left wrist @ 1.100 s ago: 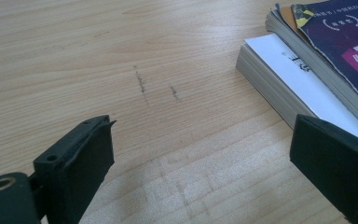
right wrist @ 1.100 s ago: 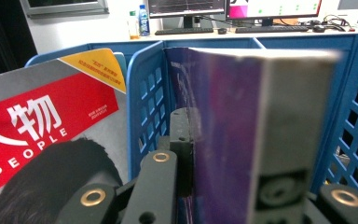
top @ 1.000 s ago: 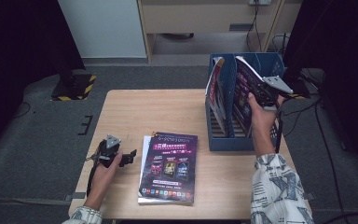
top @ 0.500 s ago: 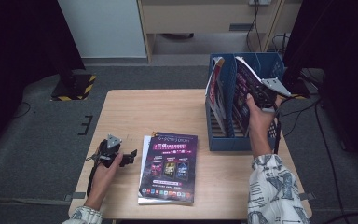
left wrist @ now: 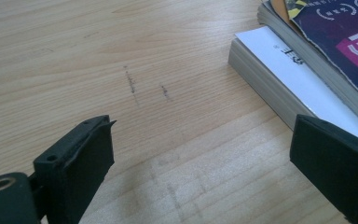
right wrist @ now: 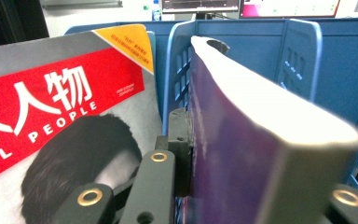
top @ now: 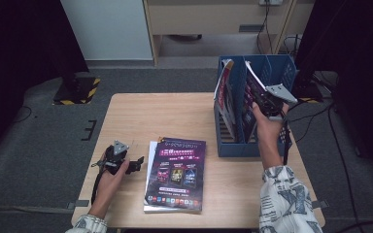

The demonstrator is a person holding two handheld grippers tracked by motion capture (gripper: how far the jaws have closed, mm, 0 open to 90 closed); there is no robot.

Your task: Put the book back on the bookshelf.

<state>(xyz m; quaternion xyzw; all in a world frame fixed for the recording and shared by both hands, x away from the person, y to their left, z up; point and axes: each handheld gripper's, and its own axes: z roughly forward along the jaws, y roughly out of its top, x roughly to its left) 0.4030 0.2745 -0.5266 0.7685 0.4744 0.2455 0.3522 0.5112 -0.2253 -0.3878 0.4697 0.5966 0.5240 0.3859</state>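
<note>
The right claw (top: 264,103) is clamped on a thick purple magazine (top: 250,90), up at the far right corner of the counter (top: 175,116). The magazine stands on its edge, tilted a little, and its lower part sits inside the blue file rack (top: 252,145). It looks like the person is sliding it down into a slot, so it can stand up like a book on a shelf. In the right gripper view the jaws pinch the purple magazine (right wrist: 242,154) from both sides, with the blue divider wall (right wrist: 177,65) just beside it. A red and grey magazine with a face on it (right wrist: 60,140) stands in the next slot over, leaning against that wall. My guess is that the job is partly done, since one magazine is already in the rack.

The left claw (top: 137,164) rests on the counter near the front left corner. Its jaws are wide apart and hold nothing. In the left gripper view I see only bare wood (left wrist: 121,70) between them. It seems to be waiting for its turn.

A stack of magazines (top: 176,174) lies flat near the front edge of the counter, just beside the left claw. The top one has a dark purple cover. They lie close to the person so each is easy to pick up next.
</note>
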